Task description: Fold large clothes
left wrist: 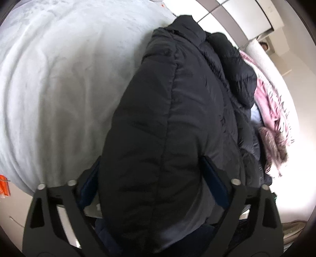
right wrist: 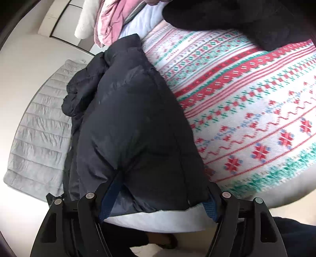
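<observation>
A dark padded jacket (left wrist: 167, 118) lies lengthwise on a pale grey blanket (left wrist: 59, 89), its collar end far from me. My left gripper (left wrist: 151, 166) straddles its near end, and the thick folded bulk fills the gap, bulging against both blue pads (left wrist: 214, 181). In the right wrist view the same jacket (right wrist: 128, 128) lies beside a patterned blanket (right wrist: 246, 108). My right gripper (right wrist: 162, 187) has the jacket's near hem between its pads (right wrist: 110, 195), which press on the fabric at the bed's edge.
Pink clothing (left wrist: 270, 110) and a fur-trimmed piece (left wrist: 272, 146) lie right of the jacket. A grey quilted garment (right wrist: 39, 134) lies to its left in the right wrist view, and a black fleecy item (right wrist: 237, 15) sits at the back. An orange object (left wrist: 4, 189) sits off the bed's edge.
</observation>
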Action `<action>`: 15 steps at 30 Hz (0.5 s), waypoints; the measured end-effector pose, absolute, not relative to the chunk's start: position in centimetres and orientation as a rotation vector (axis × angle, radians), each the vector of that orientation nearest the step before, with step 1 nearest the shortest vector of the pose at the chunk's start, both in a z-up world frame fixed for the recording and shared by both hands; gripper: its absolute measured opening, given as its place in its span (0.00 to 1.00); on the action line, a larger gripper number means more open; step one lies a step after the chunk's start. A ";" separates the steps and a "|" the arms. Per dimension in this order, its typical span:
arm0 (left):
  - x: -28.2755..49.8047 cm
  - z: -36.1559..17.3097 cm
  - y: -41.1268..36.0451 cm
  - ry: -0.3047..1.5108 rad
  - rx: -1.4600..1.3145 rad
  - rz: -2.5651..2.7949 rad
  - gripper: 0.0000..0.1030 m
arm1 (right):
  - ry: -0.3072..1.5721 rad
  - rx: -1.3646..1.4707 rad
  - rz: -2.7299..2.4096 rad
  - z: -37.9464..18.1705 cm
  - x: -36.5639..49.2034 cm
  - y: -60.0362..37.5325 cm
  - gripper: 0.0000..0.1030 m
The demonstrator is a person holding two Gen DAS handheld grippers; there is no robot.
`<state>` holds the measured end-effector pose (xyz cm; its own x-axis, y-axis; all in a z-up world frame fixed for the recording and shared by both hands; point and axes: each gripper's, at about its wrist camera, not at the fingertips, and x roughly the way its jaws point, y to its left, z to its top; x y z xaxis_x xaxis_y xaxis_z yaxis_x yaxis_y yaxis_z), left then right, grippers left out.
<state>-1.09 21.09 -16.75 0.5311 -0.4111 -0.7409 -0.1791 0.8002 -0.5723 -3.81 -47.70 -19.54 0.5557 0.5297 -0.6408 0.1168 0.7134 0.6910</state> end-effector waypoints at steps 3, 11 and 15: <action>-0.5 -16.9 20.7 1.043 -0.625 -0.164 0.58 | 0.953 0.824 0.336 -19.8 -3.6 -47.3 0.26; -0.4 -14.9 21.1 0.990 -0.670 -0.133 0.14 | 0.770 0.870 0.389 -16.4 -5.0 -47.9 0.05; -1.7 -12.1 20.7 0.915 -0.668 -0.101 0.09 | 0.698 0.860 0.402 -14.2 -6.8 -48.8 0.04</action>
